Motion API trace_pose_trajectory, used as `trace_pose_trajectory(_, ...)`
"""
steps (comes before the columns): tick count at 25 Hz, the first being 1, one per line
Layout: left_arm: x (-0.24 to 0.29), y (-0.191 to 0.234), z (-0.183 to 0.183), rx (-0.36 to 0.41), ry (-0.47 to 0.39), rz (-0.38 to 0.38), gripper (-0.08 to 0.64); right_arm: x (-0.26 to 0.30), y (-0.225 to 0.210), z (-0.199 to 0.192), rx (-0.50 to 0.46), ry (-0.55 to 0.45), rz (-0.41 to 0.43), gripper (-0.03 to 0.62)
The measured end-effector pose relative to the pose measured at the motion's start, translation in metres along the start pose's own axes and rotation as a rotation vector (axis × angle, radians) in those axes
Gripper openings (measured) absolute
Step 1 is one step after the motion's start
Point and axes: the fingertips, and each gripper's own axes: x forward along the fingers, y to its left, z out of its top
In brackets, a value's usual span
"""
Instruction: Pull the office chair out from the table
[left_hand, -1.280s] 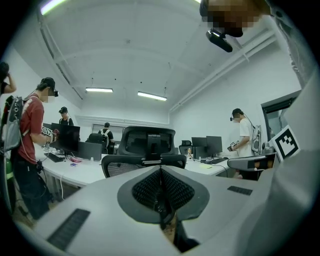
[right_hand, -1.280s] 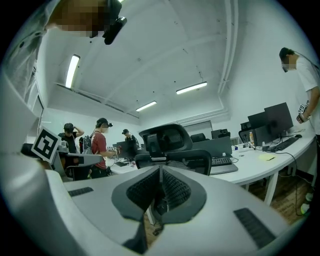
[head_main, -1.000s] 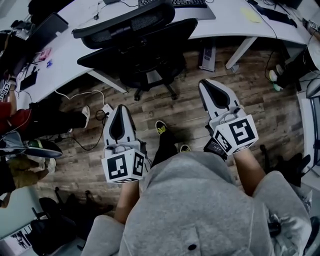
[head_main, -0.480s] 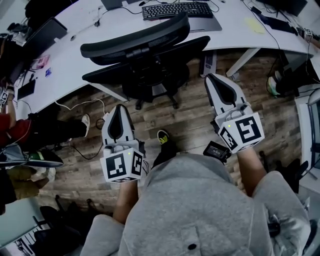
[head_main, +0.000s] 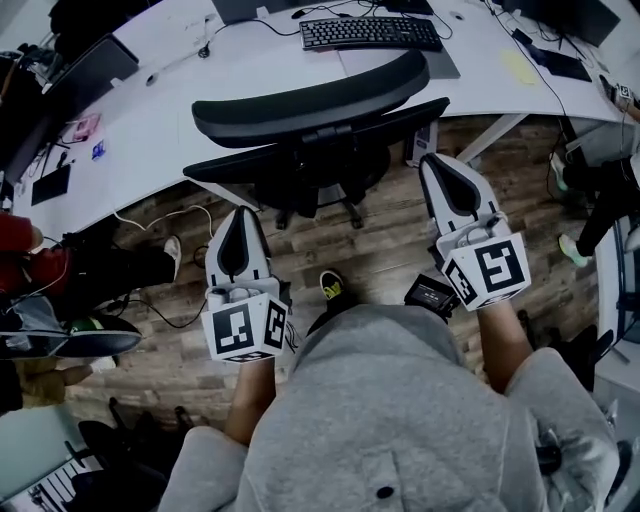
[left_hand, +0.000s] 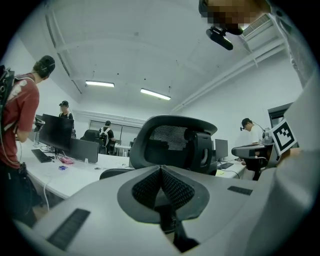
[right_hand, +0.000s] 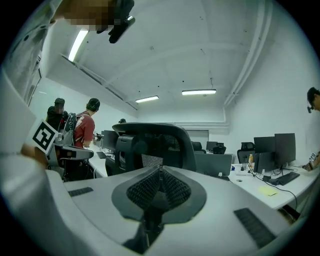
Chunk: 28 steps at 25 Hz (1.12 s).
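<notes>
A black office chair (head_main: 310, 110) stands with its seat tucked under the white table (head_main: 160, 110), its curved backrest facing me. My left gripper (head_main: 238, 222) is shut and empty, held short of the chair's left side. My right gripper (head_main: 448, 170) is also shut and empty, close to the backrest's right end without touching it. In the left gripper view the chair's mesh backrest (left_hand: 172, 145) rises just beyond the left gripper (left_hand: 161, 172). The right gripper view shows the backrest (right_hand: 150, 145) right behind the right gripper (right_hand: 160, 172).
A keyboard (head_main: 370, 32) and laptops lie on the table. A seated person (head_main: 60, 270) and cables occupy the floor at left; another person's leg (head_main: 600, 215) is at right. Table legs (head_main: 480, 138) flank the chair. Wooden floor lies between me and the chair.
Both grippers and I have moved forward toward the chair; the chair and table now sit lower and closer in the head view. The jaws have stayed shut.
</notes>
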Motion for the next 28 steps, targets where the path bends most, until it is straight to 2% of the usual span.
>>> trace_pose_trajectory(9,0.024,0.038,0.01,0.024,-0.002,0.0,0.012,0.028,0.001,0.009,-0.098,0.021,-0.011,0.038)
trace_pose_trajectory(14,0.039,0.043,0.01,0.072,0.024,-0.003,0.012,0.035,-0.012,0.007,-0.156,0.043,-0.002,0.038)
trace_pose_trajectory(24,0.062,0.061,0.004,0.261,0.119,0.011,0.018,0.057,-0.06,-0.012,-0.275,0.123,0.049,0.04)
trace_pose_trajectory(28,0.067,0.066,-0.004,0.443,0.199,-0.014,0.114,0.063,-0.073,-0.025,-0.346,0.187,0.097,0.052)
